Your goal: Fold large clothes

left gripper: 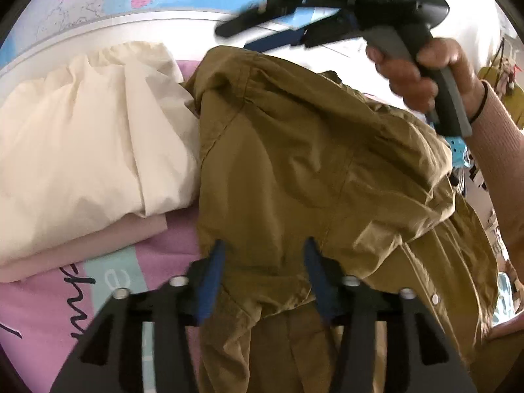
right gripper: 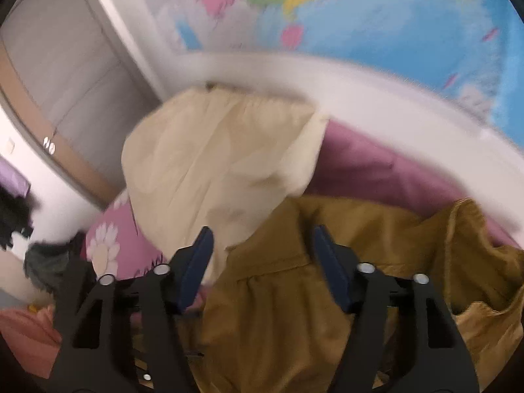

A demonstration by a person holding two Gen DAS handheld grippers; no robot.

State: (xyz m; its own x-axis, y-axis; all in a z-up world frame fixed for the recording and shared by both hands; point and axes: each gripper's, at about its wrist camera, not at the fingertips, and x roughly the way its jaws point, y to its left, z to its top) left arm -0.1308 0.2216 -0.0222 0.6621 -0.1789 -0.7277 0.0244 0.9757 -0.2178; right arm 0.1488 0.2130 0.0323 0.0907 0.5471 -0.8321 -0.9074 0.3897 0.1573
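A mustard-brown jacket (left gripper: 311, 163) lies crumpled on the pink bedsheet (left gripper: 170, 239). My left gripper (left gripper: 264, 262) stands over the jacket's near edge, its blue pads apart with jacket cloth lying loose between them. A hand (left gripper: 425, 75) holds my right gripper (left gripper: 249, 36) above the jacket's far end. In the right wrist view my right gripper (right gripper: 263, 262) is open above the jacket (right gripper: 278, 311), near its collar seam, where the cream garment (right gripper: 213, 163) meets it. The pads press on nothing.
A folded cream garment (left gripper: 82, 147) rests on a pinkish one (left gripper: 98, 245), left of the jacket. A coloured wall map (right gripper: 360, 16) hangs behind the bed. A grey door (right gripper: 65, 82) stands at the far left. A pink sleeve (left gripper: 501, 163) fills the right edge.
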